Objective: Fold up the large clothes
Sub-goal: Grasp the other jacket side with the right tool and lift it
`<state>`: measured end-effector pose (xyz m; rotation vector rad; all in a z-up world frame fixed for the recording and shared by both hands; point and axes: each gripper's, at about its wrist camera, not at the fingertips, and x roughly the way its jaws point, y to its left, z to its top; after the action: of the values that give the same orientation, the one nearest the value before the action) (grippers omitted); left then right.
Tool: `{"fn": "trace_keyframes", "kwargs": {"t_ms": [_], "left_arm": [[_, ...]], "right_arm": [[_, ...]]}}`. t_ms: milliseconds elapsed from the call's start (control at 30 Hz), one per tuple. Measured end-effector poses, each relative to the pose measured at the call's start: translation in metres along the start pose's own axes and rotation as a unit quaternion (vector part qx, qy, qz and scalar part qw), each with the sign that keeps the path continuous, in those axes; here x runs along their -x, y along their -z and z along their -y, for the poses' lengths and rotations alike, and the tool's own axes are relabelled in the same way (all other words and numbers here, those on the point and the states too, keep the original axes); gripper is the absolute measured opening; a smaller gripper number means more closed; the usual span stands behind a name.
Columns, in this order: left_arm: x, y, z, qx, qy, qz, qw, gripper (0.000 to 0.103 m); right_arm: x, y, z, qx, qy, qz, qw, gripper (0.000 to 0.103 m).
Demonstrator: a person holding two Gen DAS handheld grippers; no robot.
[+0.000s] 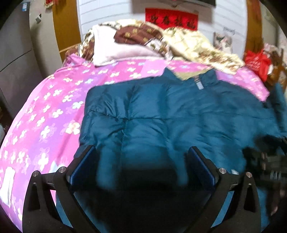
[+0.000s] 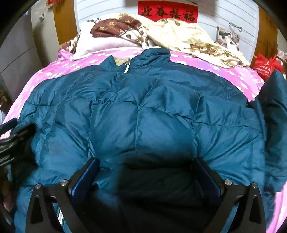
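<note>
The left gripper (image 1: pixel 142 165) has its jaws spread wide, and a blurred fold of the jacket (image 1: pixel 170 114) at the hem lies between them without being pinched. The right gripper (image 2: pixel 147 176) is likewise wide open, its jaws standing to either side of the hem of the jacket (image 2: pixel 143 111), with dark fabric filling the gap between them; nothing is clamped.

The jacket is a blue quilted puffer lying flat on the bed (image 2: pixel 238 77), front up, hem at the near edge by both grippers and collar (image 2: pixel 156 53) pointing toward the head of the bed. Its zipper (image 2: pixel 126 69) shows just below the collar. One sleeve (image 2: pixel 274 100) hangs over the right edge of the bed. In the right wrist view the left gripper (image 2: pixel 16 134) shows at the jacket's left side, near the left edge of the bed.

The bed carries a pink flowered cover. At its head lie a pillow (image 2: pixel 100 44) and a crumpled cream flowered quilt (image 2: pixel 188 37). A red bag (image 2: pixel 267 66) sits past the far right corner; what it holds cannot be seen. A red banner (image 2: pixel 167 11) hangs on the wall above the head of the bed.
</note>
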<state>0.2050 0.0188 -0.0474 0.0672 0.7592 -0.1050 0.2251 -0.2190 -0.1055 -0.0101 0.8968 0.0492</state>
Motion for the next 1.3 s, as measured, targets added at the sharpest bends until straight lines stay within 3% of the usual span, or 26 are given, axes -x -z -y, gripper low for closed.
{"fn": "trace_keyframes", "kwargs": {"t_ms": [133,233,300,400,533,700,800,933,1067,1300], "left_arm": [[0.033,0.019,0.012,-0.006,0.028,0.003,0.9996,0.102],[0.05,0.042,0.024,-0.011,0.049,-0.007,0.9987,0.102],[0.052,0.054,0.037,-0.037,0.036,-0.01,0.9986,0.102],[0.037,0.068,0.053,-0.066,0.02,-0.033,0.997,0.102],[0.019,0.074,0.052,-0.053,0.02,-0.062,0.9964,0.102],[0.011,0.072,0.044,-0.024,0.045,-0.081,0.9955,0.103],[0.011,0.074,0.043,-0.016,0.053,-0.085,0.9948,0.103],[0.01,0.072,0.046,-0.021,0.046,-0.087,0.9949,0.103],[0.009,0.073,0.045,-0.018,0.048,-0.088,0.9947,0.103],[0.008,0.072,0.045,-0.018,0.049,-0.089,0.9947,0.103]], "right_arm": [[0.059,0.006,0.032,-0.045,0.022,0.062,0.997,0.103],[0.093,0.014,0.079,-0.068,0.05,0.088,0.993,0.103],[0.108,0.019,0.119,-0.094,0.081,0.096,0.988,0.103],[0.123,0.029,0.198,-0.163,0.116,0.084,0.976,0.103],[0.121,0.051,0.308,-0.254,0.173,0.037,0.951,0.103],[0.113,0.075,0.424,-0.339,0.196,0.021,0.92,0.103],[0.099,0.077,0.468,-0.374,0.186,0.022,0.908,0.103],[0.076,0.066,0.493,-0.39,0.171,0.026,0.905,0.102],[0.044,0.043,0.494,-0.358,0.166,0.01,0.919,0.101],[0.016,0.022,0.492,-0.294,0.208,-0.015,0.933,0.103]]}}
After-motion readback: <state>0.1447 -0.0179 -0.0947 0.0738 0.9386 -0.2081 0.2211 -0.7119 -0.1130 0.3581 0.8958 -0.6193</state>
